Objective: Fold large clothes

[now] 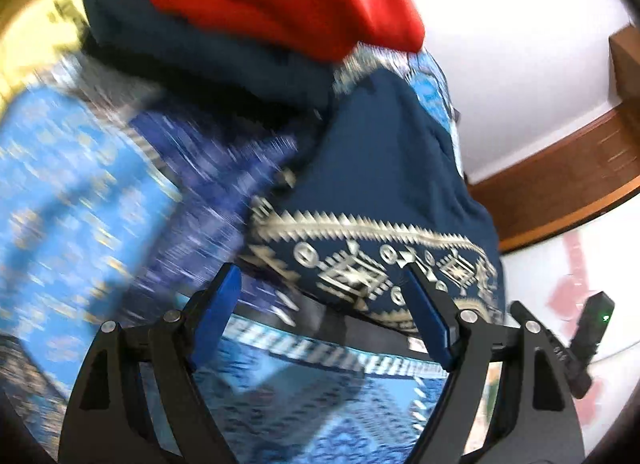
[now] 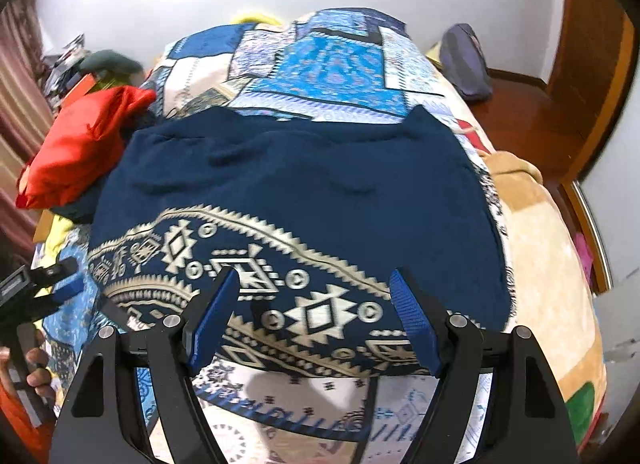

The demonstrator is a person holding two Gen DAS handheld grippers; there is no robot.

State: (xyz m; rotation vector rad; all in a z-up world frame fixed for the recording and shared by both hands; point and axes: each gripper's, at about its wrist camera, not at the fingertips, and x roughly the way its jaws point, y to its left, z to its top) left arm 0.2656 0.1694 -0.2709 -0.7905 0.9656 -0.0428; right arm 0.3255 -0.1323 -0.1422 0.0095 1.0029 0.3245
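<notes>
A navy garment (image 2: pixel 304 184) with a cream geometric border along its near hem lies spread flat on the bed. My right gripper (image 2: pixel 316 292) hovers open over that patterned hem, and nothing is pressed between its blue pads (image 2: pixel 216 316). In the blurred left wrist view the same garment (image 1: pixel 372 168) has its border just ahead of my left gripper (image 1: pixel 320 296). That gripper is also open and holds nothing. Its blue pad (image 2: pixel 68 288) shows at the garment's left corner in the right wrist view, with a hand (image 2: pixel 36 368) behind it.
A red garment (image 2: pixel 80 144) is heaped on darker clothes at the bed's left side. The bed has a blue patchwork sheet (image 2: pixel 328 64), a beige blanket (image 2: pixel 540 264) on the right and a grey cushion (image 2: pixel 464 60) at the far right. Wooden furniture (image 2: pixel 580 64) lines the wall.
</notes>
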